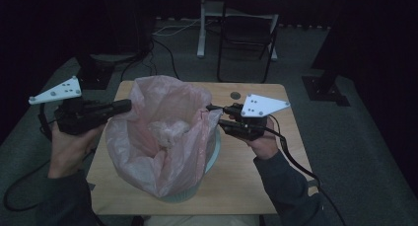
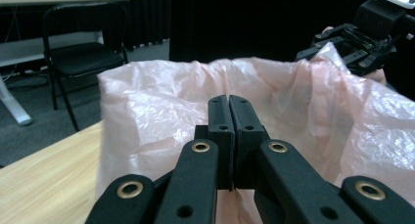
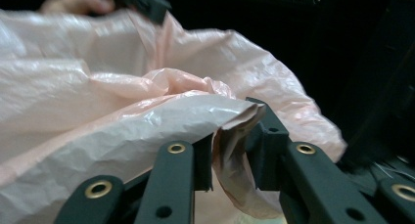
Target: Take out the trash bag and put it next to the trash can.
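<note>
At the left of the high view, the left gripper (image 1: 123,106) is seen at the left edge of the pink plastic bag (image 1: 162,137); in the left gripper view its jaws are pressed flat together, and whether any film is pinched between them cannot be told, though the bag's rim (image 2: 161,72) rises just beyond their tips; the left hand (image 1: 69,144) is wrapped around the gripper's body.

In the middle, the bag is found standing open and loose over a pale round bin (image 1: 209,159) on the wooden table (image 1: 246,186); its mouth is spread wide between the two grippers, and a crumpled fold of film (image 1: 167,132) is sunk inside; the bag's lower part is draped over the front of the bin, while the bin's right wall is left bare.

At the right, the right gripper (image 1: 213,115) is held against the bag's right edge; in the right gripper view its jaws are set a little apart with a fold of the pink film (image 3: 230,145) caught between them.

Judged from this, the opening of the bag looks largely done; the rim is not yet pulled down around the bin all the way round, and that fitting appears to be what is left.
</note>
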